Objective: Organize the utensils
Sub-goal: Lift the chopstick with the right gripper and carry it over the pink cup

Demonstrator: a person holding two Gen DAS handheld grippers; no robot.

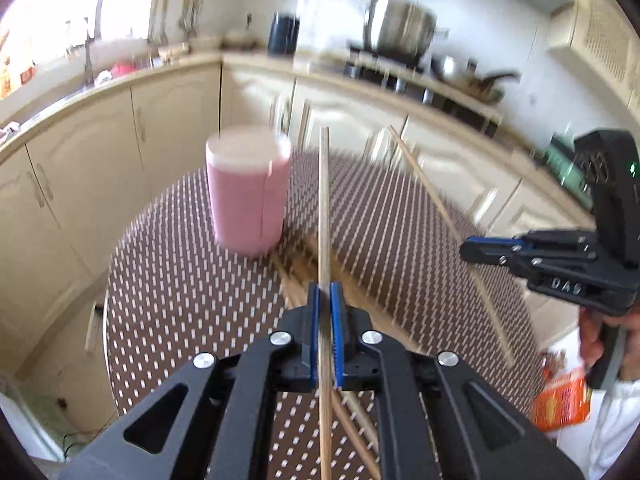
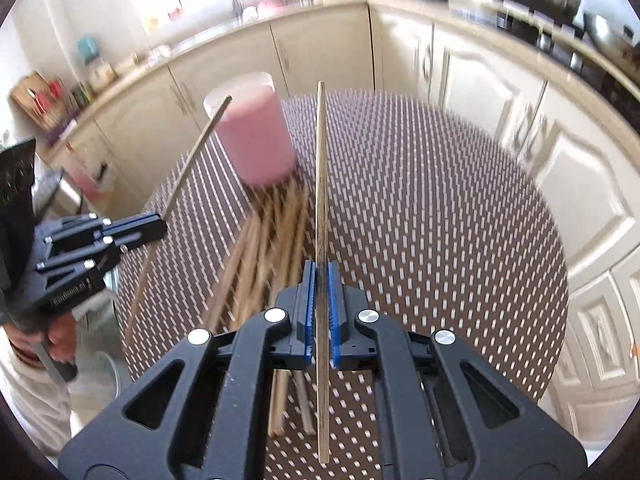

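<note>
Left claw [image 1: 325,300] clamping 1 chopstick [image 1: 324,200], right claw [image 1: 468,249] lettered "DAS"

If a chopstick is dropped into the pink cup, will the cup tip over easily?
Probably it will not tip easily. The pink cup looks wide for its height and stands flat on the round table. Still, it seems to be light plastic. The chopstick in the left tool is longer than the cup is tall, so a stick leaning on the rim might push it over.
</note>
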